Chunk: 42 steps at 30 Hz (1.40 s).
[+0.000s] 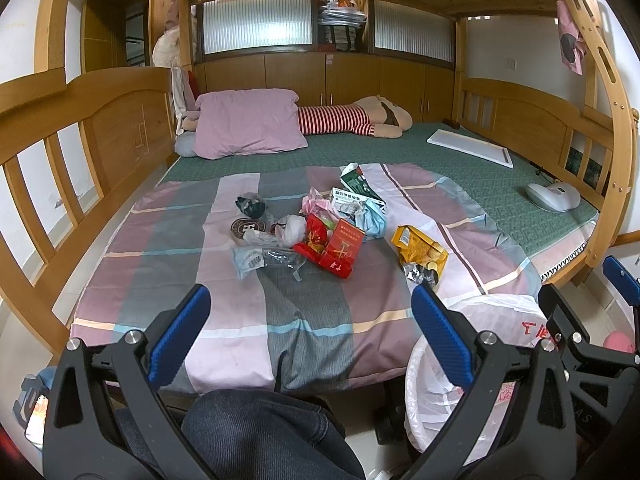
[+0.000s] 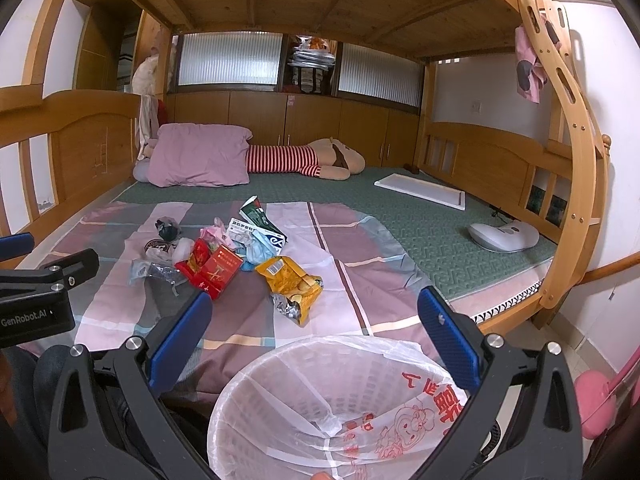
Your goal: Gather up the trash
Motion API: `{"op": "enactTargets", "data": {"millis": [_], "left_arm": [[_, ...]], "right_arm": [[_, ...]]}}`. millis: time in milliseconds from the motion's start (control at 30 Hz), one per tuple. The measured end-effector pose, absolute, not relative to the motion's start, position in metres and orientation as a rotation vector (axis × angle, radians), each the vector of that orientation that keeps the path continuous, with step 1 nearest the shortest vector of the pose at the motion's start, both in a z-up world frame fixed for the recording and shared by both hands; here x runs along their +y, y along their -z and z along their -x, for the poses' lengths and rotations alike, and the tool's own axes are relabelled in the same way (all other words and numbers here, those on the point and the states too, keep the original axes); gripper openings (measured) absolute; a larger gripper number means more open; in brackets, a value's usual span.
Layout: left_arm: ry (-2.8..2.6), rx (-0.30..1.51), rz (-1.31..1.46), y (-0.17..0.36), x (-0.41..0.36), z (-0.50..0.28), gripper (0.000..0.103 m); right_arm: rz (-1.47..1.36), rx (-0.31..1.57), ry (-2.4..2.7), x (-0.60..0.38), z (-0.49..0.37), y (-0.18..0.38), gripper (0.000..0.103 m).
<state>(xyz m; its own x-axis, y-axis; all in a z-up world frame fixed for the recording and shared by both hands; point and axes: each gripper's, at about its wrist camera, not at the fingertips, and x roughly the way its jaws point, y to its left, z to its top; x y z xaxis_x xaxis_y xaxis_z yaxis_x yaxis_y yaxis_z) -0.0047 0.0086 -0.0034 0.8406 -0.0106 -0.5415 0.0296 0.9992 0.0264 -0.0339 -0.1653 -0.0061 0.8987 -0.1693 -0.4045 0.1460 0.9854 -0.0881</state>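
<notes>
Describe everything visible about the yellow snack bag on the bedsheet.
The yellow snack bag is a crumpled foil-type packet, printed yellow-orange with a white barcode label near its far end. Its near end is torn open, showing silvery lining. It lies flat on the striped pink-and-grey sheet, apart from the main trash pile to its left, with the red carton its closest neighbour, not touching as far as can be seen. Neither gripper touches it. In the left wrist view it sits right of the pile.
</notes>
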Motion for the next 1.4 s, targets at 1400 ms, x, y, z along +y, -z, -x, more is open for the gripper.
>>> {"op": "enactTargets", "data": {"millis": [1400], "left_arm": [[0.007,0.61,-0.012,0.009,0.025,0.006,0.1]], "right_arm": [[0.065,0.44,0.163,-0.161,0.03,0.008,0.1]]}}
